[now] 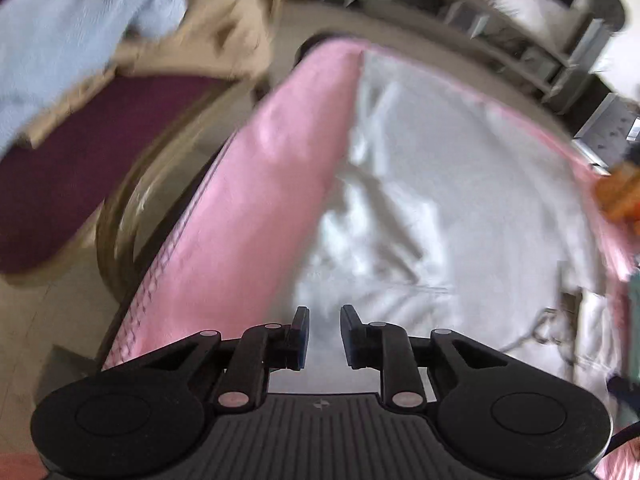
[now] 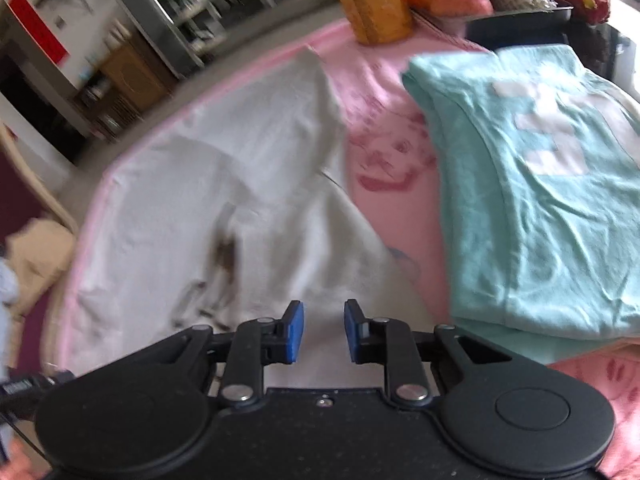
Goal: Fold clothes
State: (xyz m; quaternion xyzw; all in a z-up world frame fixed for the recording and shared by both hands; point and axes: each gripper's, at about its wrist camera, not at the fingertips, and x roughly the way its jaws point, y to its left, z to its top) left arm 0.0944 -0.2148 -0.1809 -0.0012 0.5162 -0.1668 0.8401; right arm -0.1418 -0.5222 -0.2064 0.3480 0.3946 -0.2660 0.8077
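Your white shirt (image 2: pixel 224 184) lies spread out on the pink cloth (image 2: pixel 384 152), filling the middle and left of the right wrist view. In the left wrist view the white shirt (image 1: pixel 432 184) fills the middle and right. It looks soft, thin and light, so it will flop and wrinkle when you lift it. It is not slippery or breakable. Pinch it at the near hem or at a corner, not in the middle.

Its long side seems to run from the bottom of the frame up toward the top. The blur hides which end is the neck.

Your left gripper (image 1: pixel 324 338) has a small gap between its pads and holds nothing. Your right gripper (image 2: pixel 324 330) is the same, with only a small gap and nothing in it.

A folded blue-green shirt (image 2: pixel 536 184) sits at the right.
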